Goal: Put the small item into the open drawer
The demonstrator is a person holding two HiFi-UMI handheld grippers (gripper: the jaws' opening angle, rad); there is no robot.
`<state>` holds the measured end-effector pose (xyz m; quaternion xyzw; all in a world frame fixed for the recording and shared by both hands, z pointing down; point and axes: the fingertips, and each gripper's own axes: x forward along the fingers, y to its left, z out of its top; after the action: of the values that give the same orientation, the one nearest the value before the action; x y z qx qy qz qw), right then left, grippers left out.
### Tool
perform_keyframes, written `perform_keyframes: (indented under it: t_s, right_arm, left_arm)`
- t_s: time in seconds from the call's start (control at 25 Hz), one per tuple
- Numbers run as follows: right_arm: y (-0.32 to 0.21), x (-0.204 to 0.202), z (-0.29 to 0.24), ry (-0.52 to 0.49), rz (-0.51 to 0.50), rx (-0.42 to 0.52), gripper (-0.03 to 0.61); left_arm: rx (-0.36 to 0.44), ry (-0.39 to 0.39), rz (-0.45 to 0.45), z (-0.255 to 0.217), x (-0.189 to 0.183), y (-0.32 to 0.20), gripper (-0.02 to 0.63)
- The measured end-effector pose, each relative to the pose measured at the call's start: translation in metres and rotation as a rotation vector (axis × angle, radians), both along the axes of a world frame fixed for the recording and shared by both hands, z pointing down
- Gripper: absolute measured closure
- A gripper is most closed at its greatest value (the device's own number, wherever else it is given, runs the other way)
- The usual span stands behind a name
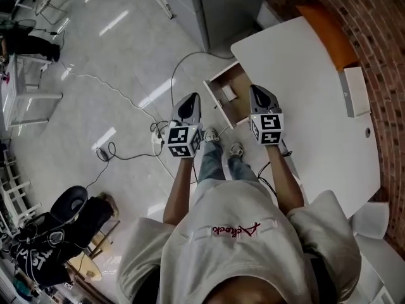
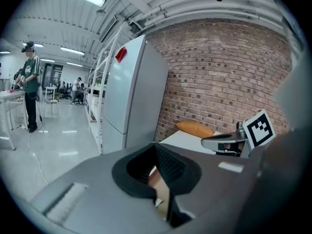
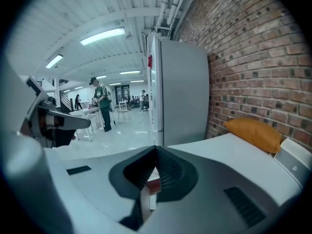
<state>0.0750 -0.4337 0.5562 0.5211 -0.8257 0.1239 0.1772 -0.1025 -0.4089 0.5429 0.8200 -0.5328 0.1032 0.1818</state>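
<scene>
In the head view, a wooden drawer stands pulled out from under the white table. A small white item lies inside it. My left gripper hovers just left of the drawer's front, above the floor. My right gripper is over the table edge, just right of the drawer. Both point away from the person. In the left gripper view the left gripper has its jaws together with nothing held. The right gripper is likewise shut and empty, and only a sliver of the drawer shows beneath it.
A tall grey fridge stands beyond the drawer. An orange cushion and a white box lie on the table by the brick wall. Cables and a power strip run across the floor at left. A person stands far off.
</scene>
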Motion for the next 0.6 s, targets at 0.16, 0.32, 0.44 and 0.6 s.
perform_keyframes:
  t_s: [0.16, 0.32, 0.44, 0.6]
  right_arm:
    - [0.005, 0.011, -0.035, 0.006, 0.009, 0.054, 0.566]
    - [-0.004, 0.017, -0.068, 0.025, 0.006, 0.141, 0.566]
    - [0.004, 0.023, -0.080, 0.033, 0.011, 0.163, 0.566]
    - [0.008, 0.030, -0.099, 0.026, 0.013, 0.205, 0.566]
  left_arm:
    - [0.061, 0.008, -0.013, -0.037, 0.004, -0.001, 0.604]
    - [0.123, 0.000, -0.022, -0.062, 0.003, -0.011, 0.605]
    - [0.133, -0.018, -0.008, -0.068, 0.008, -0.008, 0.604]
    - [0.167, -0.024, -0.023, -0.085, 0.009, -0.006, 0.604]
